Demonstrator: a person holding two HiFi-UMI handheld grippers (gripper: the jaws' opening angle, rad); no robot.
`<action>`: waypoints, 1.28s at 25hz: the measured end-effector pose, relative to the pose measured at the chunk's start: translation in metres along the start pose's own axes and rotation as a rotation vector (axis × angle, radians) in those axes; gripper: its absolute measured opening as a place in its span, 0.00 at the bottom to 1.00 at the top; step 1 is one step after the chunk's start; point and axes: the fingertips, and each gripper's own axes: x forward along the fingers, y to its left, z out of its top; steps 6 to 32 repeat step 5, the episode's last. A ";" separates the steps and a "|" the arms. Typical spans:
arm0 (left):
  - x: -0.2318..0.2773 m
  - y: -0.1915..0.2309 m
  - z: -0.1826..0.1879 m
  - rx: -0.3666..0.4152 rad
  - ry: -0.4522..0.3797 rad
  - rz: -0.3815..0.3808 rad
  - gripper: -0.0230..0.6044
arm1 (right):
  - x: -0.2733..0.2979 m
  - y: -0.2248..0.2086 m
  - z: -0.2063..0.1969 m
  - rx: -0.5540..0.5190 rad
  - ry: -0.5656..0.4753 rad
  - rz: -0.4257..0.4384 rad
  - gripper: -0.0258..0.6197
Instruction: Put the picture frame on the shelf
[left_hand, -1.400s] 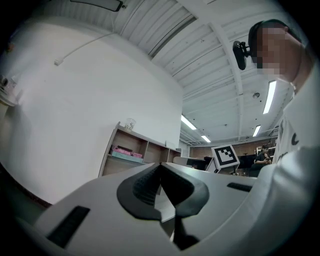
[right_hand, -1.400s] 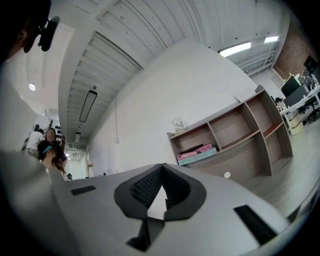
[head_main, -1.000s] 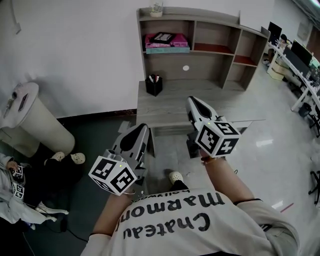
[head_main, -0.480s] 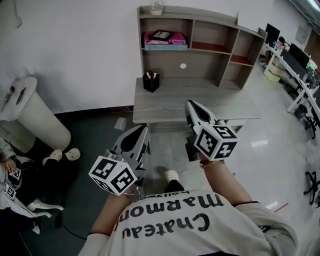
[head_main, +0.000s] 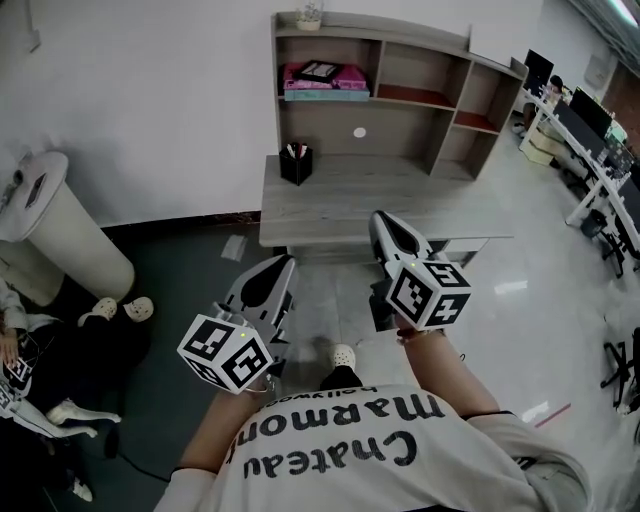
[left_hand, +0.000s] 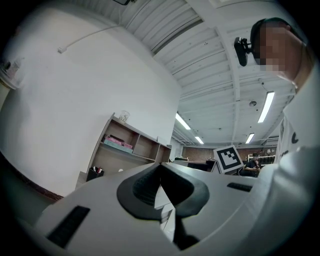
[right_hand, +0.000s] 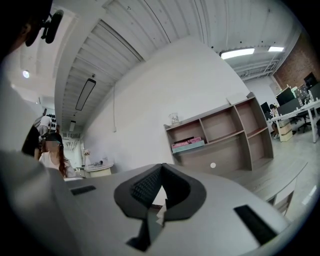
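The picture frame (head_main: 321, 70) lies flat on a pink and teal box (head_main: 318, 88) in the left compartment of the wooden shelf (head_main: 425, 100) that stands on the grey desk (head_main: 400, 205). Both grippers hang in front of my chest, short of the desk's near edge. My left gripper (head_main: 281, 264) is shut with nothing in it, and its jaws meet at the tip (left_hand: 160, 165). My right gripper (head_main: 382, 220) is likewise shut and empty (right_hand: 162, 166). The shelf (right_hand: 225, 132) and the pink box (right_hand: 187, 144) show far ahead in the right gripper view.
A black pen holder (head_main: 294, 165) stands on the desk's left back corner and a glass (head_main: 310, 14) on the shelf top. A white round bin (head_main: 50, 235) and a seated person (head_main: 15, 350) are at the left. Office desks with monitors (head_main: 590, 130) are at the right.
Both grippers have sunk a little and drifted slightly away from the desk. Their jaws stay shut and empty. The picture frame has not moved.
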 end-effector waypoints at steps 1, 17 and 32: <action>0.001 0.001 0.000 -0.002 0.002 0.000 0.06 | 0.000 -0.001 -0.001 0.000 0.003 -0.003 0.05; 0.005 0.004 0.002 0.000 0.000 -0.004 0.06 | 0.004 -0.002 -0.001 0.001 0.009 -0.005 0.05; 0.005 0.004 0.002 0.000 0.000 -0.004 0.06 | 0.004 -0.002 -0.001 0.001 0.009 -0.005 0.05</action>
